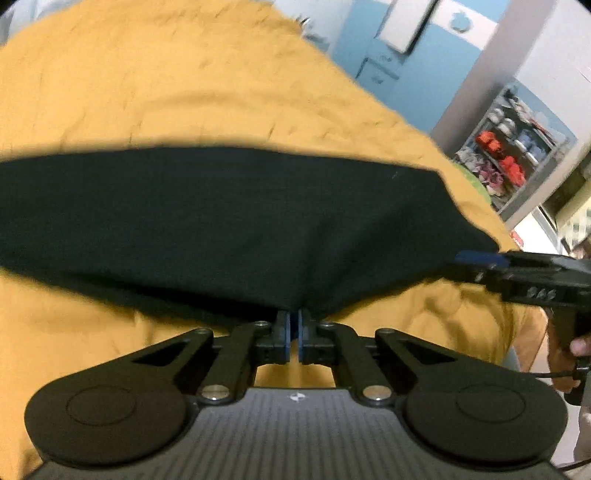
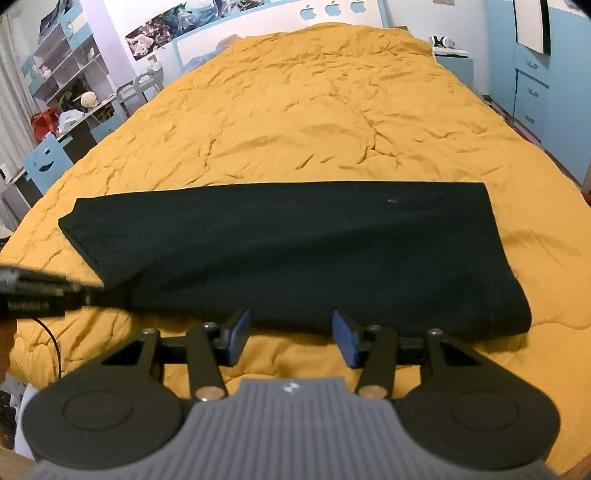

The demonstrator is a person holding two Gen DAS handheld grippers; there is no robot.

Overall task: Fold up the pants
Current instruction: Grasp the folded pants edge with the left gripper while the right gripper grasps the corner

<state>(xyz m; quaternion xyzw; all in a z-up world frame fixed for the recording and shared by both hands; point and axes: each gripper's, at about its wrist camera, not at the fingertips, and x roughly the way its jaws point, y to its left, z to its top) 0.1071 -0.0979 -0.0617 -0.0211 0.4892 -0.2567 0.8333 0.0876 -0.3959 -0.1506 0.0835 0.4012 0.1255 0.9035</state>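
Item: black fabric pants (image 2: pixel 295 251), folded lengthwise into one long flat band, lying crosswise on the near part of a bed covered by a wrinkled mustard-yellow quilt (image 2: pixel 314 122); the band's narrower end points left and its wider end right, with a small pale speck on the upper face toward the right. Near edge: lifted slightly at one spot left of centre, where the left tongs (image 1: pixel 294 325) have their blue pads drawn together to a narrow slit and pinch the cloth's hem; in the right wrist view these same tongs enter from the left edge as a dark blurred bar whose tip meets the pants. Right tongs (image 2: pixel 291 332): blue pads standing well apart, holding nothing, hovering just in front of the near edge of the pants, the cloth not between them; in the left wrist view they show at the right border, by the right end of the pants, with part of a hand (image 1: pixel 569 350) on the grip and a thin black cable below it. Surroundings: white headboard with blue apple shapes (image 2: pixel 332 9) at the far end of the bed; small blue bedside cabinet (image 2: pixel 454 62) at far right; blue wardrobe with drawers (image 2: pixel 535 85) along the right wall; white open shelving and a cluttered desk (image 2: pixel 70 99) on the left.
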